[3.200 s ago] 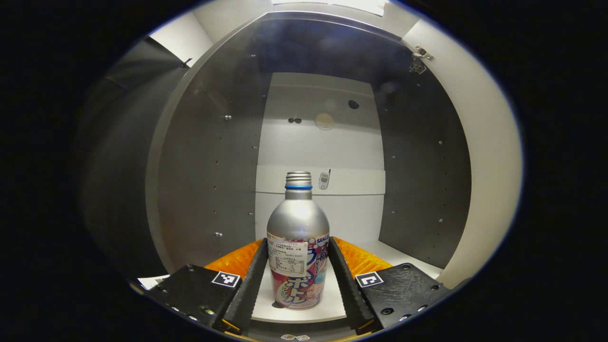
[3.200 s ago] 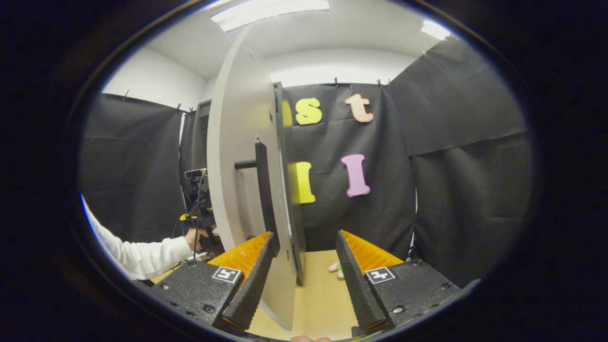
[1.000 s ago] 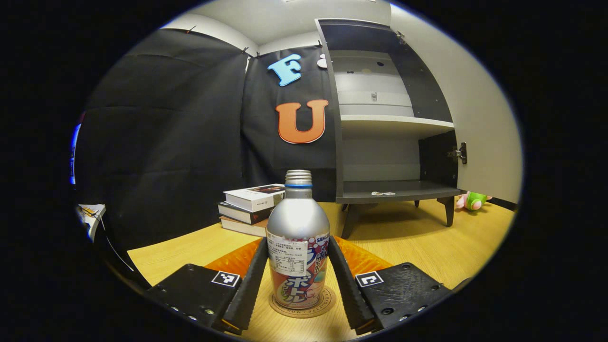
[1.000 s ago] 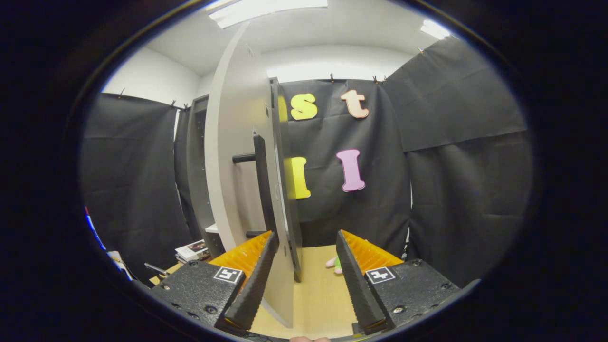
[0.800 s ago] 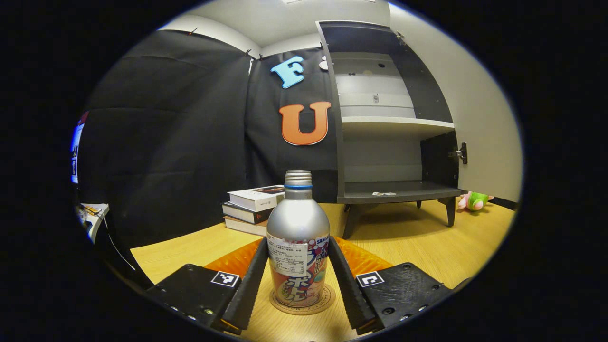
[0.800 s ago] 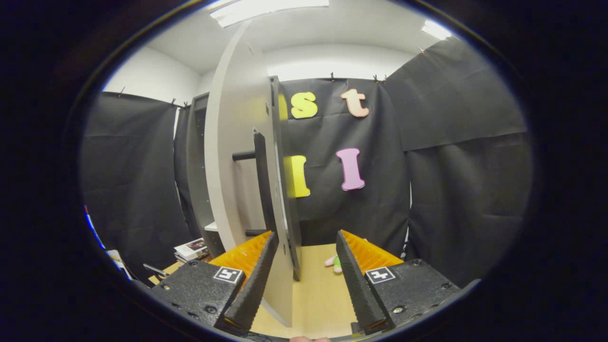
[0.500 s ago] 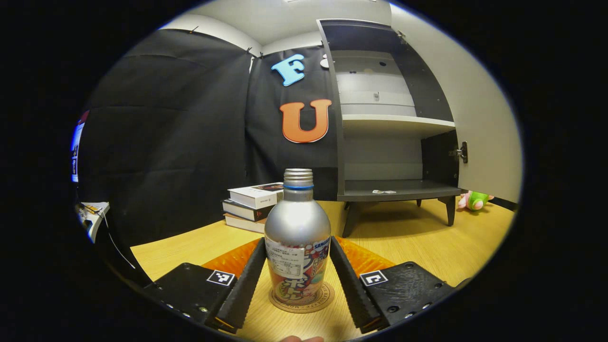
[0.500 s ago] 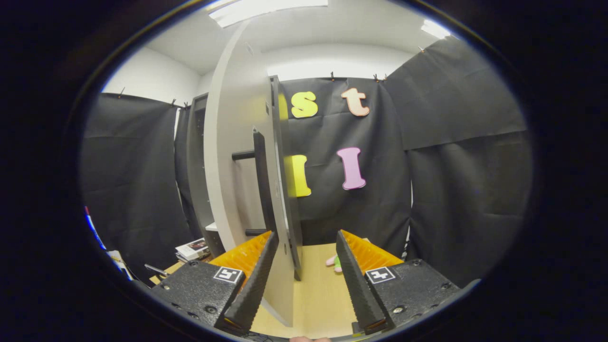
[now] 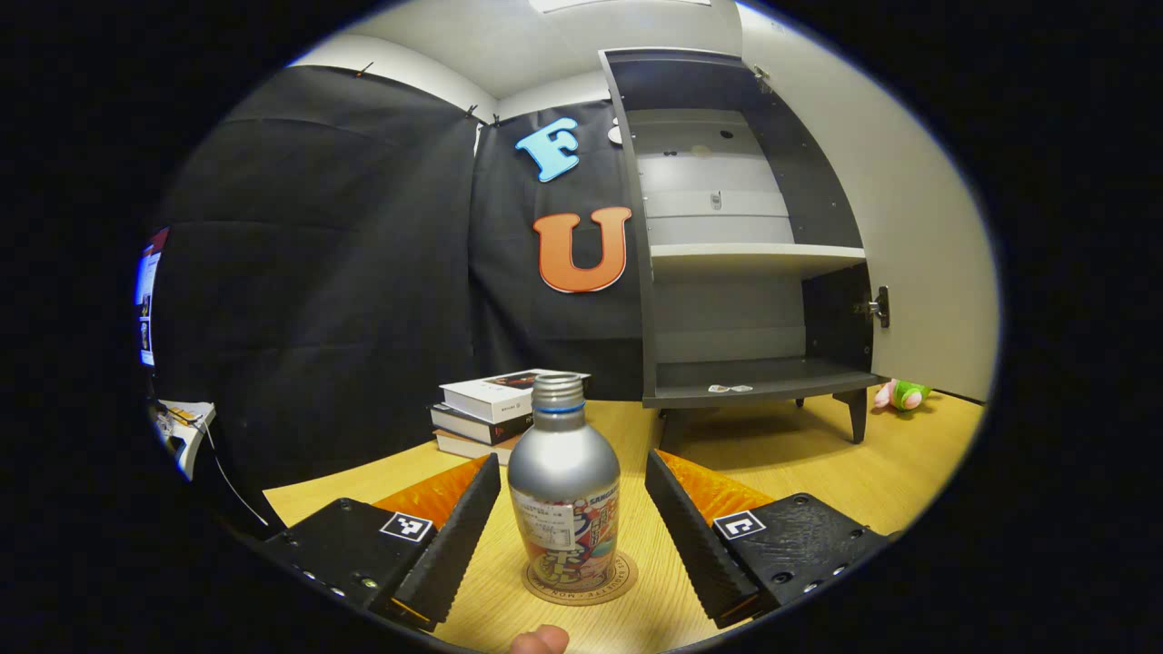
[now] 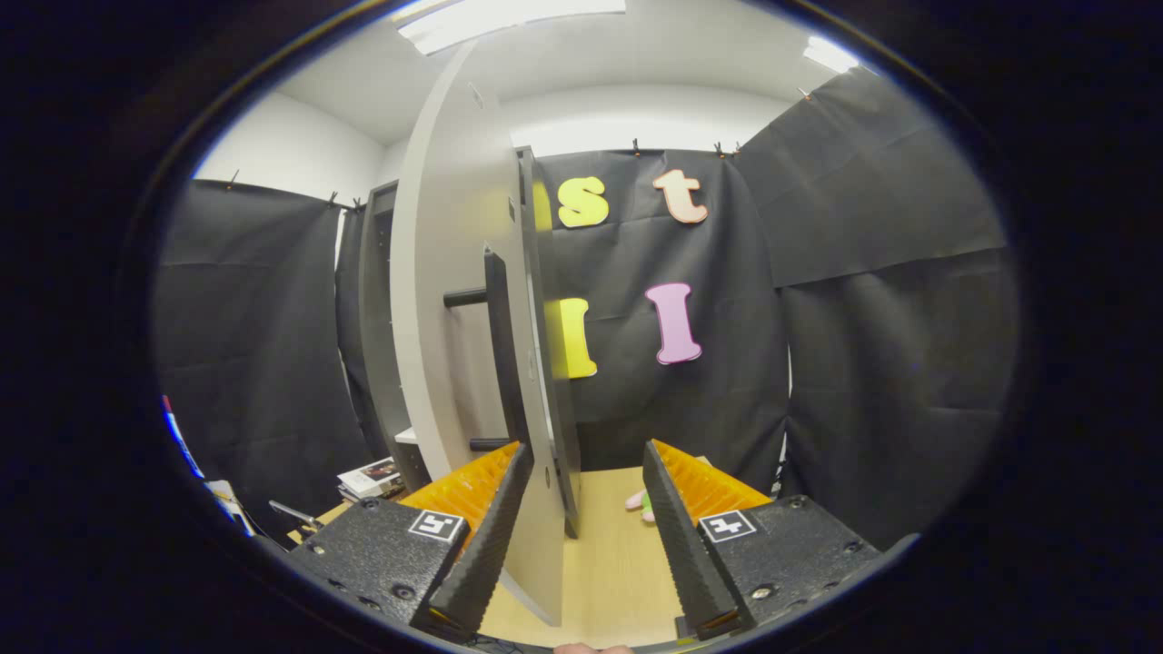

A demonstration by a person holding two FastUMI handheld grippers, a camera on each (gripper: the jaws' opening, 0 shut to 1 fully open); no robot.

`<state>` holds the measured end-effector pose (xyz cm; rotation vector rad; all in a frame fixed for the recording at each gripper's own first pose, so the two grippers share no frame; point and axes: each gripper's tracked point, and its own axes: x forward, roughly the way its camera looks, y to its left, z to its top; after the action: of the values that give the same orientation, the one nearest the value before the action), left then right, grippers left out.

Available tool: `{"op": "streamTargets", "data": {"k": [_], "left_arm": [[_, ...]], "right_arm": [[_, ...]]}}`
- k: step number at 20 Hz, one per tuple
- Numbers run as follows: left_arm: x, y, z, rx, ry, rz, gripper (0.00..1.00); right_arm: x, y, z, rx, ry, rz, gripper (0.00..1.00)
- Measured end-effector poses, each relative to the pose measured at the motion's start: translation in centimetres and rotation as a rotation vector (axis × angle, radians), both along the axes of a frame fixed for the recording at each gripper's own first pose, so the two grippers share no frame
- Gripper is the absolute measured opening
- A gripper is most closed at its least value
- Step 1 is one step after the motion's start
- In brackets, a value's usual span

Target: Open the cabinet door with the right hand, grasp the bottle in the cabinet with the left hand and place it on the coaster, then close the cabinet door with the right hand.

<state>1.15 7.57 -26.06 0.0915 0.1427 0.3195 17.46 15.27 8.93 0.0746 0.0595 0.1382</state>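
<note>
My left gripper (image 9: 572, 527) stands released around the bottle (image 9: 563, 490) on the coaster (image 9: 580, 579). Smooth, light metal: grip mid-body. Right gripper (image 10: 581, 527) is open astride the door (image 10: 463, 345).

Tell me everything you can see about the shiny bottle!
The bottle is silvery metal with a rounded shoulder, a narrow threaded neck with no cap, and a blue ring below the threads. A colourful label wraps its lower half. It stands upright on a round brown coaster on the wooden table. The left gripper has its jaws open either side, not touching it.
</note>
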Motion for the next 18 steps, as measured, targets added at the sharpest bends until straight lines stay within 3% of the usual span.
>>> {"op": "streamTargets", "data": {"k": [11, 18], "left_arm": [[0.5, -1.7, 13.3, 0.015, -0.055, -0.061, 0.96], [1.1, -5.3, 21.9, -0.016, -0.080, -0.174, 0.96]], "right_arm": [[0.3, 0.2, 0.8, 0.045, -0.049, 0.013, 0.80], [1.6, -0.8, 1.5, 0.067, -0.109, -0.049, 0.80]]}}
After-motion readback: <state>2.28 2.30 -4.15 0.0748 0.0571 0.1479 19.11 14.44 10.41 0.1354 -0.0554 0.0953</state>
